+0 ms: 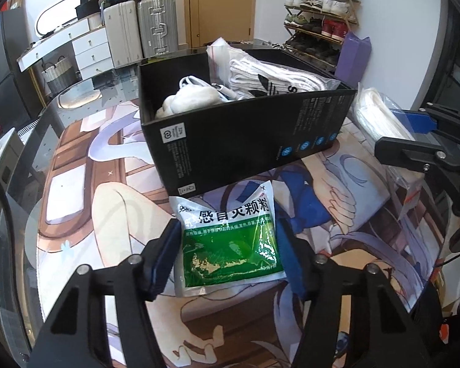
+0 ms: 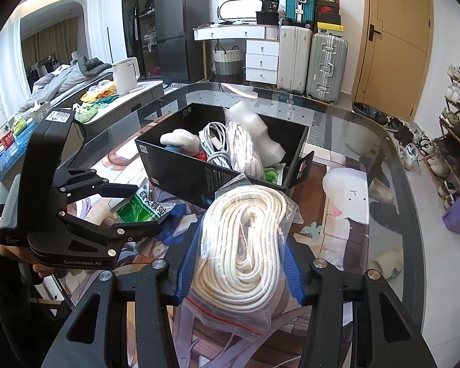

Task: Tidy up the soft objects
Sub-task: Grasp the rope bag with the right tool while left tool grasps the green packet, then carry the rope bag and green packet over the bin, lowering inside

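Currently: left claw (image 1: 227, 245) spread wide around green sachet (image 1: 230, 239), pads flanking both long edges, contact not confirmable. Sachet flat on printed mat (image 1: 86, 214), top edge just beside near wall of black box (image 1: 245, 141). Right claw (image 2: 237, 263) clamped on bagged rope (image 2: 245, 233), blue pads pressed into both sides of coil, bundle near box corner.

Risks:
- Sachet slick and thin: likely to squirt forward against box wall or fold when squeezed from the edges.
- Rope bag loose and glossy: possible slip of plastic over coil, bundle sagging out of grip.
- Box already crowded with white cable (image 2: 214, 144), plush (image 2: 181, 141), bubble wrap (image 2: 254, 128), bagged socks (image 1: 276, 76): added rope likely to ride high or snag the open flap.
- Both claws near the same box corner: collision probable if moved together.
- Box light, on smooth mat: may slide under a push.

Not resolvable:
- Sachet near end masked by claw frames; underside contact unknown.
- Rope bag seal and lower end cut off behind right claw.
- Box floor and remaining space hidden under contents.
- Table (image 2: 368, 141) edges distorted by fisheye.
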A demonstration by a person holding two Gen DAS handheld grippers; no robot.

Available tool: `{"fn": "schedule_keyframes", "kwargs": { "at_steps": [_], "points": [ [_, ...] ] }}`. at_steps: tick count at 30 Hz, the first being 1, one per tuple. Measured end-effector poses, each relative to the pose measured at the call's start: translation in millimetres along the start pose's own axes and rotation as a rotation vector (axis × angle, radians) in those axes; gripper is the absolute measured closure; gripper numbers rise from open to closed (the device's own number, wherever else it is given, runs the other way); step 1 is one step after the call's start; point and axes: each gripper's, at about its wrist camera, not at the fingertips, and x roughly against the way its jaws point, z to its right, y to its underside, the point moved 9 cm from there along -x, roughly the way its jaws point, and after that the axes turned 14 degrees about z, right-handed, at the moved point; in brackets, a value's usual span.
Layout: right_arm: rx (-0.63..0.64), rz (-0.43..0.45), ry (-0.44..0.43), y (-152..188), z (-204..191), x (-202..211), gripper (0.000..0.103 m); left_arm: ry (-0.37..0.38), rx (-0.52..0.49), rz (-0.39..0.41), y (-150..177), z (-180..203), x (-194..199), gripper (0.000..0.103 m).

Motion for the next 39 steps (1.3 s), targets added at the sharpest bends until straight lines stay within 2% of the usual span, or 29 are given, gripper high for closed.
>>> {"fn": "schedule_keyframes", "kwargs": {
  "at_steps": [6, 15, 26, 39],
  "points": [
    [0.0, 0.009, -0.001, -2.8, 0.8, 0.9, 0.053, 0.041, -0.014, 0.03, -7.9, 13.5, 9.0, 0.044],
    [-0.024, 0.065, -0.008, -14.2, 2.6, 9.9, 0.053, 0.07, -0.005, 0.126, -30.4, 15.3, 40.9, 0.044],
    [-0.047, 0.126, -0.008, -30.3, 4.2, 18.1, 0.053, 0.018, 0.015, 0.212, -64.1, -3.2, 58.5, 0.044],
    [-0.03, 0.161, 0.047, -55.6, 20.5, -0.6, 0.053, -0.015, 0.015, 0.236, -96.8, -18.4, 35.8, 0.044]
  ]
}}
